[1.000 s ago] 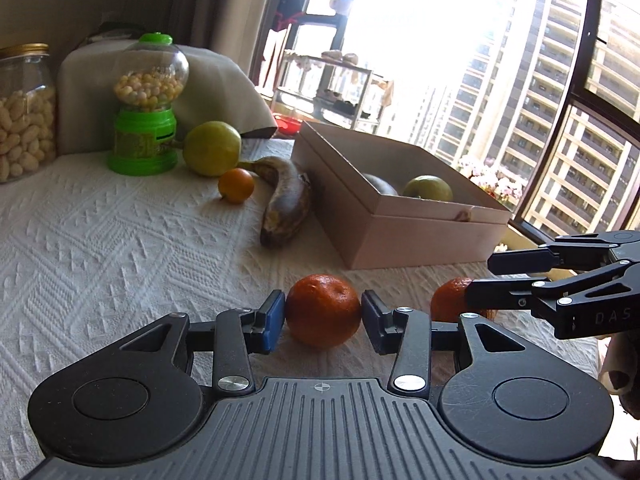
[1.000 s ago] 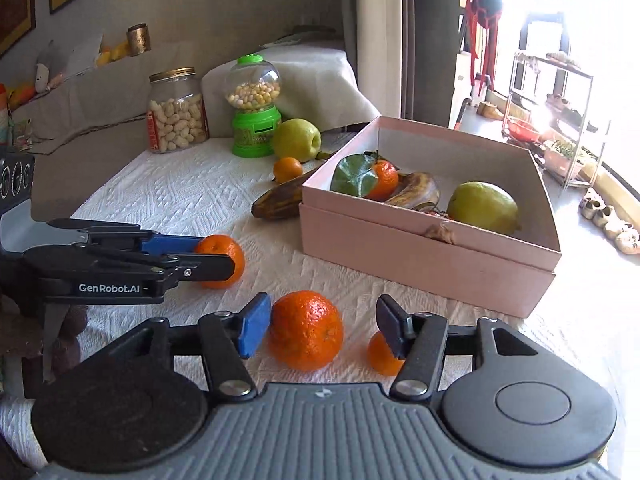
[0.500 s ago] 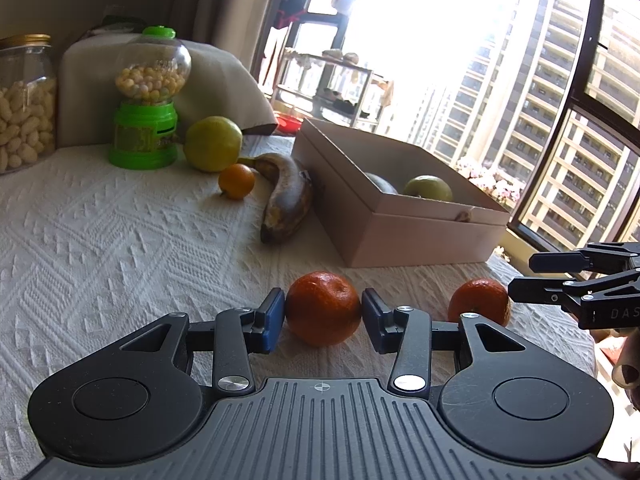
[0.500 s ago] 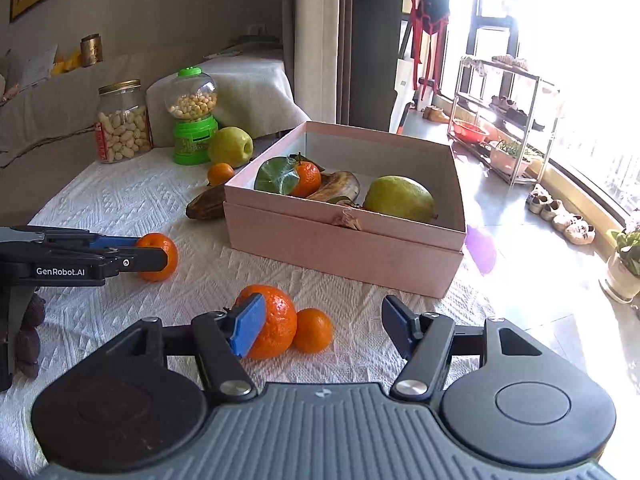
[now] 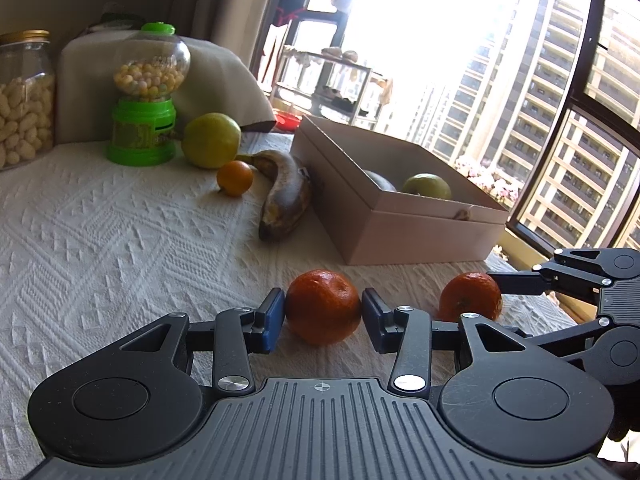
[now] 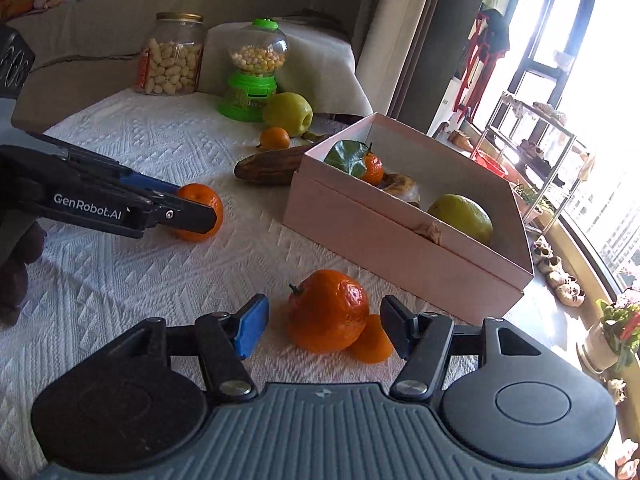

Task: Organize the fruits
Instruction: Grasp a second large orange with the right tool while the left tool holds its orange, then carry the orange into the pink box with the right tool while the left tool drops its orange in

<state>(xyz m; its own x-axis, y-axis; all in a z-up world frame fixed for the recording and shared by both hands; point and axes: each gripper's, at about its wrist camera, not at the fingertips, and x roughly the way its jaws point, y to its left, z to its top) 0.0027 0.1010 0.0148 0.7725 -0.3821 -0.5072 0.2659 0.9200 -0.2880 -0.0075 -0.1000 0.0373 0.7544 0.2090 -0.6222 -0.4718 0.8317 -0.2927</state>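
The left claw (image 5: 322, 315) is sitting low over the white textured cloth on the worktop (image 5: 100, 248), its blue pads pressing on either side of a tangerine (image 5: 323, 306), so it is clamped on that fruit while the fruit is still resting on the cloth, probably waiting to lift. The right claw (image 6: 323, 325) is closing at this moment with its jaws apart; a larger stemmed tangerine (image 6: 327, 310) is sitting between them, nearer the right pad, with clear cloth showing beside the left pad, and a small orange (image 6: 372, 343) is touching that fruit just at the right pad. I judge that the small one could get nudged or pinched along with the big one.

Both of these fruits are lying near the front edge of the worktop, in front of the pink box (image 6: 400, 248), which is standing toward the right edge by the window. The box is already holding a leafy tangerine (image 6: 372, 168), a banana (image 6: 404, 188) and a green pear (image 6: 462, 218), so it is evidently the place where fruit is being gathered. Still outside it, by its far left corner, are lying a dark banana (image 5: 286, 196), a little orange (image 5: 235, 177) and a green apple (image 5: 211, 140). Toward the back edge are standing a green candy dispenser (image 5: 144, 96) and a jar of peanuts (image 5: 24, 96), which are no part of the sorting
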